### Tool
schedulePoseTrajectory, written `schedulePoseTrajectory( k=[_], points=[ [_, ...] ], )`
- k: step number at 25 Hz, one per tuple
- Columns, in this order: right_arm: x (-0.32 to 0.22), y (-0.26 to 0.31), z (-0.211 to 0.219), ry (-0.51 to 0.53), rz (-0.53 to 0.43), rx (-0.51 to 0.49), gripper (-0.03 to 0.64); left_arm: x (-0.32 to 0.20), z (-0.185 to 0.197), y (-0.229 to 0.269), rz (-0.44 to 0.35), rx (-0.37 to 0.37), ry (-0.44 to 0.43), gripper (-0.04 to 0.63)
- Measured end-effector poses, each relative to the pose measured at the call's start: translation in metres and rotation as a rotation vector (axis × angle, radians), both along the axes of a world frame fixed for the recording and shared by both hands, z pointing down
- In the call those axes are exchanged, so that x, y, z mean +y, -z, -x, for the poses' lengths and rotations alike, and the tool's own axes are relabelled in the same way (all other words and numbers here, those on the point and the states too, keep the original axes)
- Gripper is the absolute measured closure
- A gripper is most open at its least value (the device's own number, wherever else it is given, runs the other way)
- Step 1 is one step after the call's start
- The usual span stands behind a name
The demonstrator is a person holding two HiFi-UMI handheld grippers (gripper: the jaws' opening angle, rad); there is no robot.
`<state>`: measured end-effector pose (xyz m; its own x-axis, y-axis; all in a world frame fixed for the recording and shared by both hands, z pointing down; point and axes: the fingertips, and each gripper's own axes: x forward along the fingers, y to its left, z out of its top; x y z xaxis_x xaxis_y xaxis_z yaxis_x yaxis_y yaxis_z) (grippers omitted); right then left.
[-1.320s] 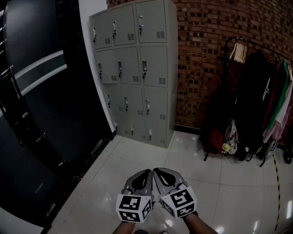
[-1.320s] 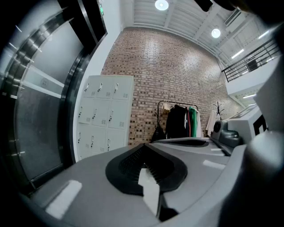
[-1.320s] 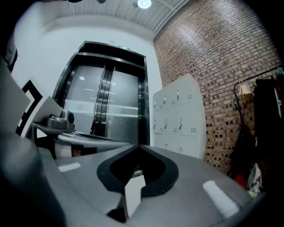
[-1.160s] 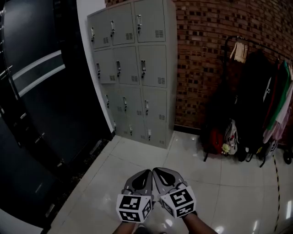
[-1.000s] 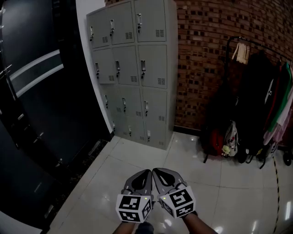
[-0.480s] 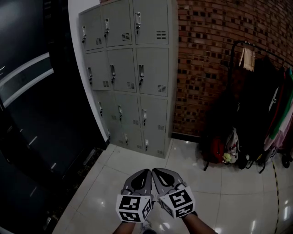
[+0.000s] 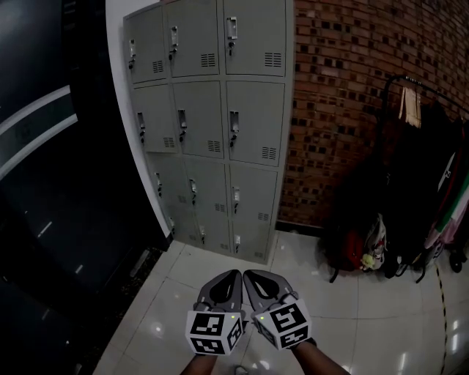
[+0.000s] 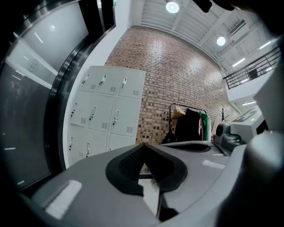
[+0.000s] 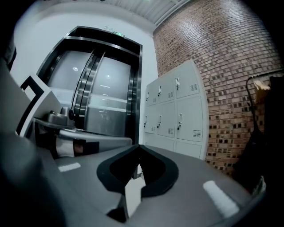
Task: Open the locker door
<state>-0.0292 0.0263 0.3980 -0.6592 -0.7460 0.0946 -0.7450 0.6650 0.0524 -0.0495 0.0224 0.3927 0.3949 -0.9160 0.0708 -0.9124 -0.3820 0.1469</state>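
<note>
**Both grippers clenched on nothing, lockers well ahead across the tiles**

The left gripper [image 7: 236, 275] and right gripper [image 7: 250, 275] are held side by side, tips nearly touching each other. Each pair of jaws is pressed together with nothing between them.

Ahead of the tips, and a little to the left gripper's side, stands the grey locker bank [image 7: 212, 124]. It is well apart from both grippers, and every locker door [image 7: 254, 121] in view is closed with its latch handle [image 7: 234, 129] upright. Glossy floor tiles [image 7: 322, 293] lie between the tips and the foot of the bank.

Beyond the right gripper's side a brick wall [image 7: 344, 88] runs from the lockers to a clothes rack [image 7: 429, 84]. Dark garments hang on the rack and bags [image 7: 363, 245] sit at its base. Off the left gripper's side are a white wall edge [image 7: 113, 73] and a dark glossy panel [image 7: 44, 183].

The left gripper view looks upward and takes in round ceiling lights [image 8: 172, 6] and a railing [image 8: 253, 71] high up, neither seen from the head view. The right gripper view shows a tall dark-framed glass doorway [image 9: 102, 88] left of the lockers. The head view shows only its lower dark surface.
</note>
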Motion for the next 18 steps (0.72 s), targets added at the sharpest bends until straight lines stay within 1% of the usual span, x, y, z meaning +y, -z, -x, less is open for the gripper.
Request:
schedulePoseTrajectory(
  k=[6, 12, 18],
  points=[
    [-0.037, 0.002, 0.012, -0.032, -0.006, -0.004, 0.617, -0.033, 0.025, -0.002, 0.001, 0.012, 0.003, 0.589],
    [-0.071, 0.001, 0.019, -0.03, -0.011, -0.013, 0.617, -0.067, 0.031, -0.003, -0.001, 0.002, 0.001, 0.589],
    [-0.123, -0.002, 0.022, -0.018, -0.022, -0.032, 0.617, -0.121, 0.032, -0.009, 0.001, -0.014, 0.011, 0.589]
  ],
)
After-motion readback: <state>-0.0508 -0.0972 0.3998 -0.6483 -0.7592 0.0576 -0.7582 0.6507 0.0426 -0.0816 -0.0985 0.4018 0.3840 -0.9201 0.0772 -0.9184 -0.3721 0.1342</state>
